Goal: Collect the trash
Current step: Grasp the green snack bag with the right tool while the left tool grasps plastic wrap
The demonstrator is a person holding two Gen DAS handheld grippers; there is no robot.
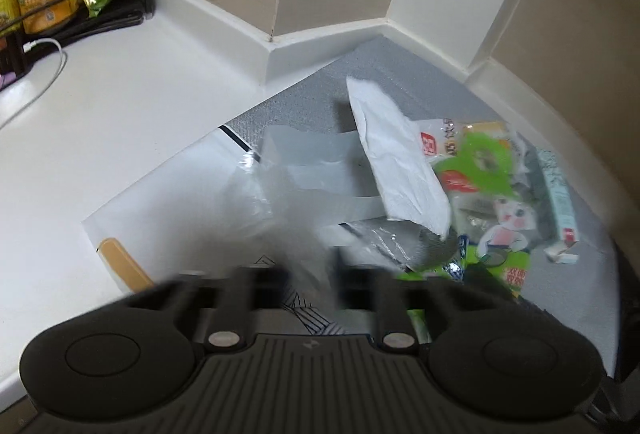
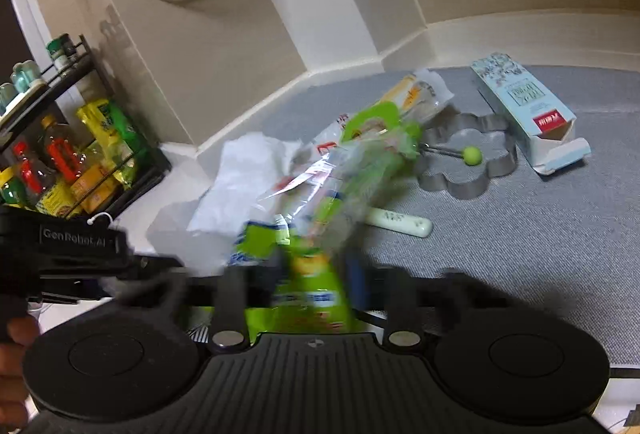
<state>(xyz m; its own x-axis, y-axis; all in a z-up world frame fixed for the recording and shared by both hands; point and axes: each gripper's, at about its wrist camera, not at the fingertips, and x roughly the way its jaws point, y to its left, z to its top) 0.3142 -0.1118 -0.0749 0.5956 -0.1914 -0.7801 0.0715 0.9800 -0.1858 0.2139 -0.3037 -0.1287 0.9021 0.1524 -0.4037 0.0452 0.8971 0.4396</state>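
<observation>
Trash lies heaped on a grey mat (image 1: 360, 82): a clear plastic bag (image 1: 272, 202), a crumpled white tissue (image 1: 396, 162), green snack wrappers (image 1: 480, 154) and a pale blue carton (image 1: 558, 194). My left gripper (image 1: 310, 282) is blurred and shut on the near edge of the clear bag. In the right wrist view my right gripper (image 2: 312, 286) is shut on a green snack wrapper (image 2: 360, 162), which stretches away from the jaws. The tissue (image 2: 248, 170) lies just left of that wrapper. The left gripper's black body (image 2: 80, 246) shows at the left edge.
A flower-shaped metal ring (image 2: 452, 190) with a green-knobbed pin, the open carton (image 2: 520, 106) and a pale stick (image 2: 400, 222) lie on the mat. A black rack of bottles and packets (image 2: 80, 154) stands at the left wall. A wooden handle (image 1: 120, 262) and a white cable (image 1: 48, 74) lie on the counter.
</observation>
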